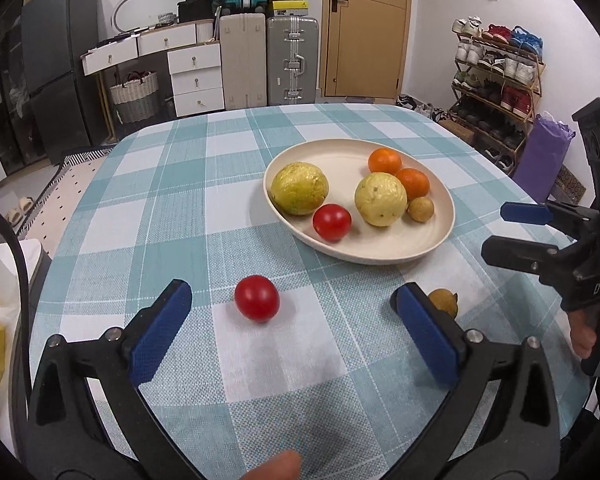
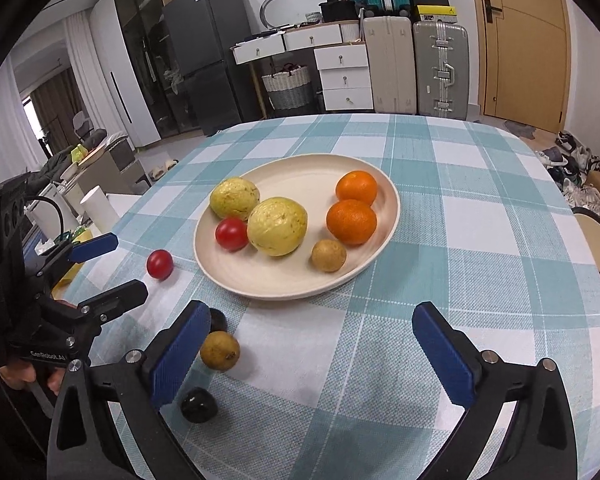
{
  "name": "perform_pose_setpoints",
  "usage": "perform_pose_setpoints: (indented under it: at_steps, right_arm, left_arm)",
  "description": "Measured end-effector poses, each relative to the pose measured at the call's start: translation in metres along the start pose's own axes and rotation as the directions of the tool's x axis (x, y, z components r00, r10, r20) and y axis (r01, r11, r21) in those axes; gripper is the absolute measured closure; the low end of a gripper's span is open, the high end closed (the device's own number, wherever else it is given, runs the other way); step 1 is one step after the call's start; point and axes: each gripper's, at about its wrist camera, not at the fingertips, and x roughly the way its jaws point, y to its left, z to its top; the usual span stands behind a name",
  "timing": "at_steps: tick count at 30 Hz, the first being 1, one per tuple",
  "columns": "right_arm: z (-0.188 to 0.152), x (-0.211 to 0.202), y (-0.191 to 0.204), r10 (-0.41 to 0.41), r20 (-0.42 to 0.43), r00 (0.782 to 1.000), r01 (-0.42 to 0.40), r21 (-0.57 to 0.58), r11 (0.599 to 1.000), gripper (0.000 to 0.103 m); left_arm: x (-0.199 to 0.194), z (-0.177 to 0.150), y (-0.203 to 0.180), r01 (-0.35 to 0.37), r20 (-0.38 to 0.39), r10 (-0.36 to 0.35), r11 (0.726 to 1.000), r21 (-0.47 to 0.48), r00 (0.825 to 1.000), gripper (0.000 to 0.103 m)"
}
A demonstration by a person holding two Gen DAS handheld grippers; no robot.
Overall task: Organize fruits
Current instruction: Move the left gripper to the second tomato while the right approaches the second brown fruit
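A cream oval plate (image 1: 380, 250) (image 2: 260, 280) holds two yellow-green guavas (image 1: 299, 188) (image 2: 277, 226), two oranges (image 1: 385, 161) (image 2: 351, 222), a red tomato (image 1: 332, 222) (image 2: 231, 233) and a small brown fruit (image 1: 420, 209) (image 2: 329, 255). A loose red tomato (image 1: 257, 298) (image 2: 160, 264) lies on the cloth between my left gripper's open jaws (image 1: 292, 304). A loose brown fruit (image 1: 444, 300) (image 2: 220, 350) and two black fruits (image 2: 198, 405) (image 2: 219, 320) lie by the left finger of my open, empty right gripper (image 2: 312, 328).
The table has a teal-and-white checked cloth (image 1: 180, 184) (image 2: 460, 208). A round stool (image 2: 598, 246) stands at its right. A shoe rack (image 1: 496, 80), suitcases (image 1: 292, 60) and drawers (image 1: 196, 76) stand beyond the far edge.
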Motion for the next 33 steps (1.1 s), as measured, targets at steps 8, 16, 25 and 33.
perform_pose_setpoints:
  at_steps: [8,16,25,33]
  right_arm:
    - [-0.013,0.01,0.014,0.058,-0.066,0.996,-0.06,-0.03,0.998,0.0]
    - [-0.02,0.019,0.029,0.09,-0.104,0.99,-0.098,-0.068,0.993,0.002]
    - [-0.024,0.03,0.038,0.144,-0.147,0.979,-0.156,-0.079,0.985,0.022]
    - [-0.025,0.03,0.048,0.163,-0.156,0.974,-0.181,-0.111,0.977,0.04]
  left_arm:
    - [0.005,-0.004,0.001,-0.007,-0.015,0.007,1.0,-0.004,1.0,0.0]
    - [0.009,-0.003,0.008,-0.016,-0.026,0.015,0.999,-0.029,1.0,0.0]
    - [0.015,-0.002,0.015,-0.027,-0.037,0.024,0.998,-0.057,0.999,0.0]
    - [0.018,-0.003,0.011,-0.039,-0.044,0.037,0.998,-0.039,0.998,0.0]
